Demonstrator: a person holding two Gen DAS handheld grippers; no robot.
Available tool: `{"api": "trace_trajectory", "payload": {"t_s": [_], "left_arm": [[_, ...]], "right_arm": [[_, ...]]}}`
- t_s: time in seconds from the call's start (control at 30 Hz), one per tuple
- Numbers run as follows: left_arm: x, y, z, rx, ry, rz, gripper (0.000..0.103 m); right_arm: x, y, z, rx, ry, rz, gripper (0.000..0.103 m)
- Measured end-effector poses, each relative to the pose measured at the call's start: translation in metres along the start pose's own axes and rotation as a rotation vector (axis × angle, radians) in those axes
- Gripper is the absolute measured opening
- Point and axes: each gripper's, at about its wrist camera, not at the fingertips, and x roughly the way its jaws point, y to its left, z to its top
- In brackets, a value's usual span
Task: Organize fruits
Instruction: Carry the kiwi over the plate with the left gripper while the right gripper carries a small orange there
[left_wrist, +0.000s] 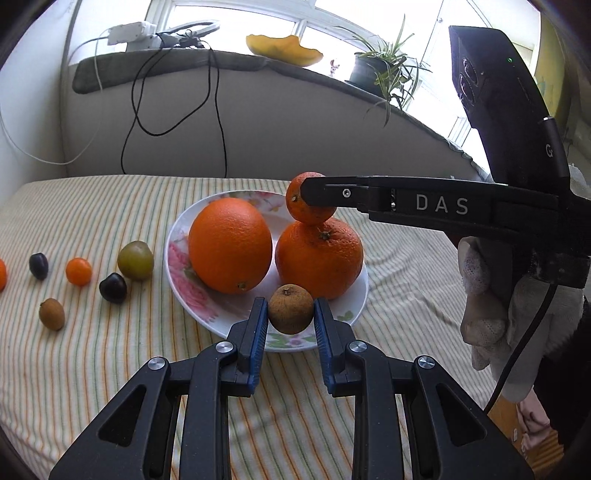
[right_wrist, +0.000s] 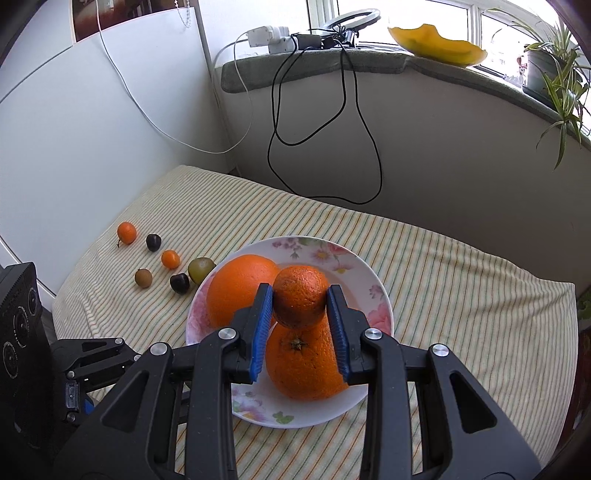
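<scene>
A white floral plate (left_wrist: 176, 236) (right_wrist: 373, 284) on the striped cloth holds two large oranges (left_wrist: 229, 243) (left_wrist: 319, 260). My left gripper (left_wrist: 290, 308) is shut on a small brown fruit (left_wrist: 290, 312) just above the plate's near rim. My right gripper (right_wrist: 300, 297) is shut on a small orange (right_wrist: 300, 295) (left_wrist: 297, 206), whose underside meets the top of the right large orange (right_wrist: 306, 365). In the left wrist view the right gripper (left_wrist: 306, 192) comes in from the right, held by a gloved hand (left_wrist: 487, 306).
Several small fruits lie loose left of the plate: a green one (left_wrist: 135, 260) (right_wrist: 201, 268), dark ones (left_wrist: 113, 288) (left_wrist: 38, 265), small orange ones (left_wrist: 78, 271) (right_wrist: 126, 232) and a brown one (left_wrist: 51, 314). Cables (right_wrist: 347, 110) hang from the window sill, which carries a potted plant (left_wrist: 373, 70).
</scene>
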Motion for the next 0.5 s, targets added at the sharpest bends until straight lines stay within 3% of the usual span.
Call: {"api": "trace_trajectory", "payload": {"t_s": [0.5], "left_arm": [[0.007, -0.004, 0.005, 0.027, 0.009, 0.007, 0.024]], "right_arm": [[0.013, -0.013, 0.008, 0.042, 0.008, -0.008, 0.031]]}}
